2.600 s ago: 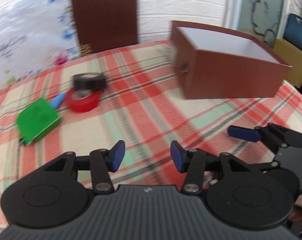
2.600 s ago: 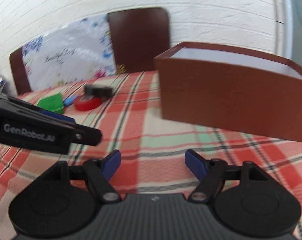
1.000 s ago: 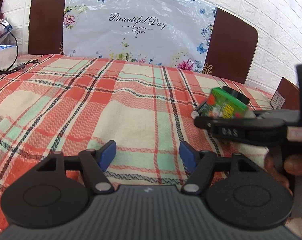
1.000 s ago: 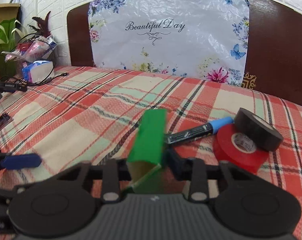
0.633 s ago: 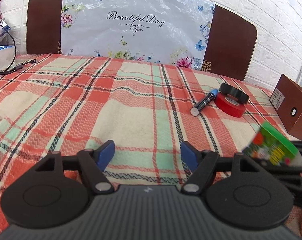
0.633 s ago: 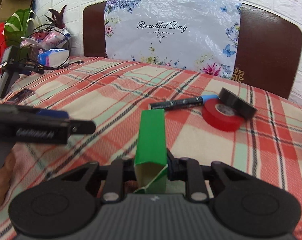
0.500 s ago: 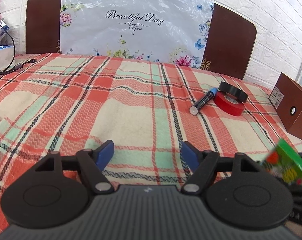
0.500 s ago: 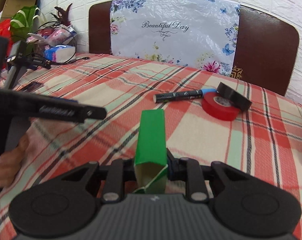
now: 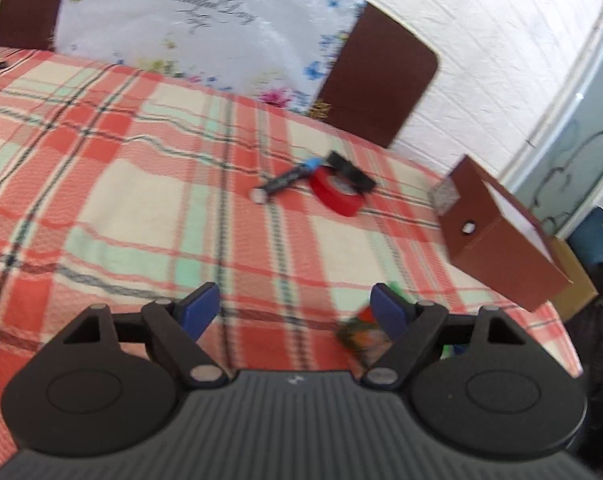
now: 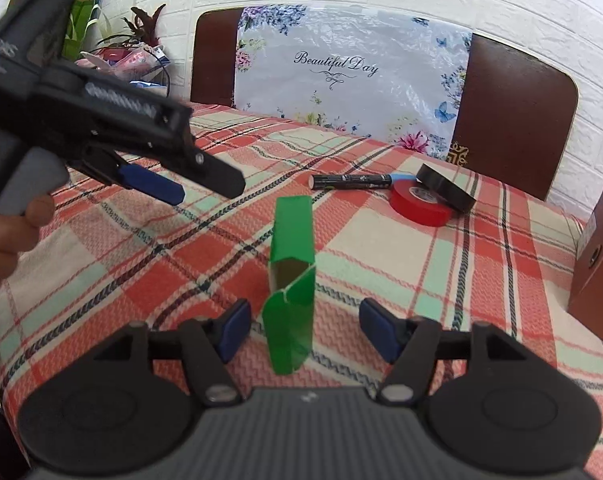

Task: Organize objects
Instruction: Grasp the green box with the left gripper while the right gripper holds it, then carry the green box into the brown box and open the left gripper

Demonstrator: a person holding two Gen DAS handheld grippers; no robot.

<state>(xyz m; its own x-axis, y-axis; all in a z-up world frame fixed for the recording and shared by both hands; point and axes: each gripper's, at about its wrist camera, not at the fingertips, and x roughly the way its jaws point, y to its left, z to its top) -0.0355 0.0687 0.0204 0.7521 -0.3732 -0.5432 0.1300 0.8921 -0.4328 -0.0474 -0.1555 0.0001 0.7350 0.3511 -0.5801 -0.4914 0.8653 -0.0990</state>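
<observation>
Change: half a second ago the right gripper was clamping the green carton; now its jaws are standing wide apart and the carton is sitting loose between them.
Left gripper: hovering over the plaid tablecloth, fingers spread wide, gripping nothing; in the right wrist view it is reaching in from the left, above the cloth.
Open room: a broad bare stretch of cloth is lying ahead of and left of the left gripper.
Green carton: standing between the right gripper's blue pads, touching neither as far as I can tell; its long axis is running away from the camera toward the marker, its opened flap end facing the gripper.
Marker: lying crosswise beyond the carton, blue cap end just beside the tapes.
Red tape roll: lying flat, with the black tape roll leaning on its far side.
Brown box: sitting open-topped at the right edge of the table, well apart from the carton.
</observation>
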